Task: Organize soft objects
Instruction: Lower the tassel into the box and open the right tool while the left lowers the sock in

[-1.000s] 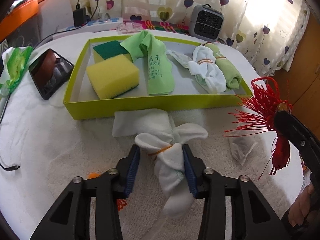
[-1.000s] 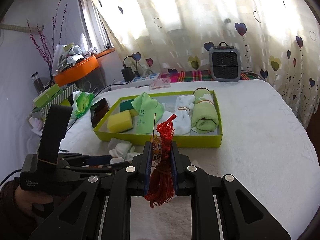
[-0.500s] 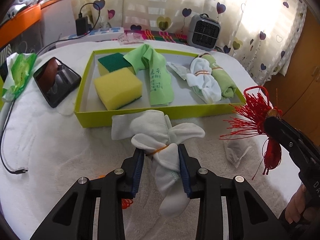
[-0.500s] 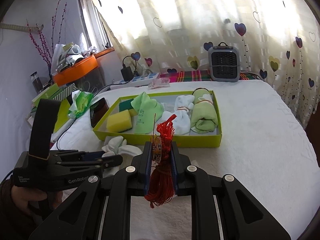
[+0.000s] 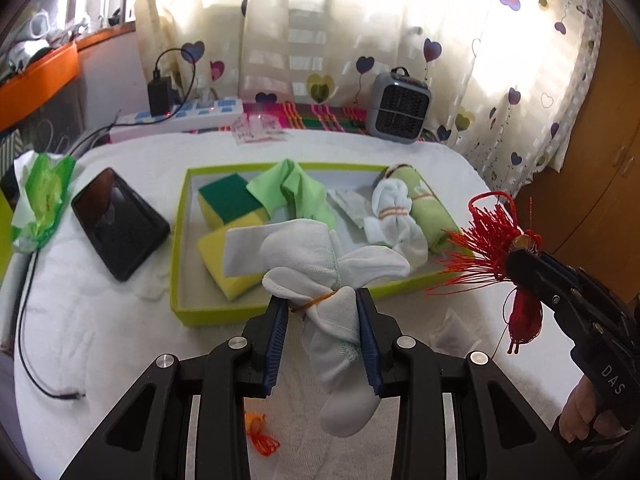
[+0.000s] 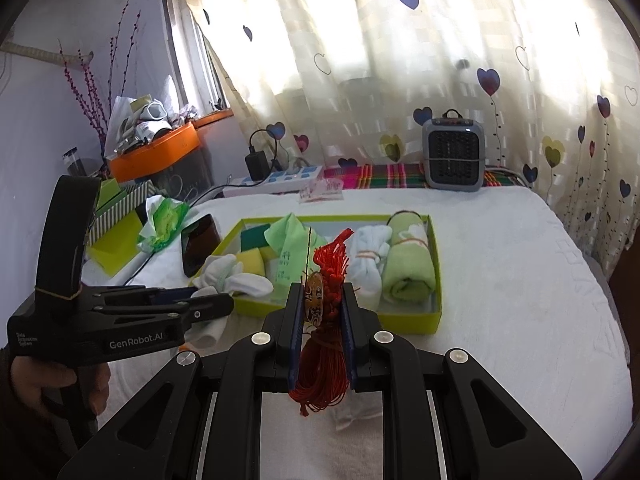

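My left gripper (image 5: 323, 308) is shut on a white sock bundle (image 5: 316, 256) tied with an orange band, held in the air in front of the lime-green tray (image 5: 178, 240). In the right wrist view the same white sock bundle (image 6: 228, 276) hangs at the tray's near left corner (image 6: 256, 307). My right gripper (image 6: 322, 300) is shut on a red tassel ornament (image 6: 328, 272), which shows at the right of the left wrist view as the red tassel ornament (image 5: 492, 248). The tray holds yellow-green sponges (image 5: 228, 200), a green cloth (image 5: 296, 192), a banded white sock bundle (image 5: 394, 220) and a rolled green towel (image 5: 432, 216).
On the white bedding to the tray's left lie a black phone (image 5: 118, 224), a green wipes pack (image 5: 40, 200) and a black cable (image 5: 28, 320). A small orange tassel (image 5: 260, 436) lies near my left gripper. A grey heater (image 5: 400, 108) and power strip (image 5: 180, 118) stand behind.
My left gripper has lifted the white sock bundle off the bedding, so it now hangs in front of the tray. The right gripper with the red tassel has stayed put.
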The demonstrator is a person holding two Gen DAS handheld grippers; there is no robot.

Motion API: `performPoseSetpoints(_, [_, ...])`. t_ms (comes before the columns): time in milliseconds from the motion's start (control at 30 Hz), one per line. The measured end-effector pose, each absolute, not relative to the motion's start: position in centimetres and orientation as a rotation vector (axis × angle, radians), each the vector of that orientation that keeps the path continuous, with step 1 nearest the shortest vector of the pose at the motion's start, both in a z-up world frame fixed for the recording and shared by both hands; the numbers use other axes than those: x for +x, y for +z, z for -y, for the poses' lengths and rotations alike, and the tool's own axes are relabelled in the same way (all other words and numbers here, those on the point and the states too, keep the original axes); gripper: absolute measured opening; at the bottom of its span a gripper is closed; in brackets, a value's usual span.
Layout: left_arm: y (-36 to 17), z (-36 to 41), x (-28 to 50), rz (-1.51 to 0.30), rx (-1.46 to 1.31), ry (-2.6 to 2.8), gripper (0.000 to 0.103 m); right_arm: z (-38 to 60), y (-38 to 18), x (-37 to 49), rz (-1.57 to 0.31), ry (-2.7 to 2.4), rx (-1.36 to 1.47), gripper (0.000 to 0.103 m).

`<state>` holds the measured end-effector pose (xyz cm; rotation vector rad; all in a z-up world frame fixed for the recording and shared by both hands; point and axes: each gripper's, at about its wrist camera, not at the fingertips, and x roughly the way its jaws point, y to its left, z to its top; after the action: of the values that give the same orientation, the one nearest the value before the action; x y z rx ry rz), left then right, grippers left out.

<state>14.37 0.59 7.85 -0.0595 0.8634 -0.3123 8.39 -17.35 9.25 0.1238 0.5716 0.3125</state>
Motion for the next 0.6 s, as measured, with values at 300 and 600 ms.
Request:
performPoseSetpoints(300, [8.7, 0.3, 17.8, -0.832, -0.021, -0.315, 0.032, 17.4, 10.1, 12.4, -0.581, 0.341, 0.130, 0.018])
performPoseSetpoints(600, [8.4, 1.1, 20.9, -0.841, -0.013, -0.323, 0.032, 17.1, 8.9, 17.5, -0.639, 0.338, 0.123, 0.018])
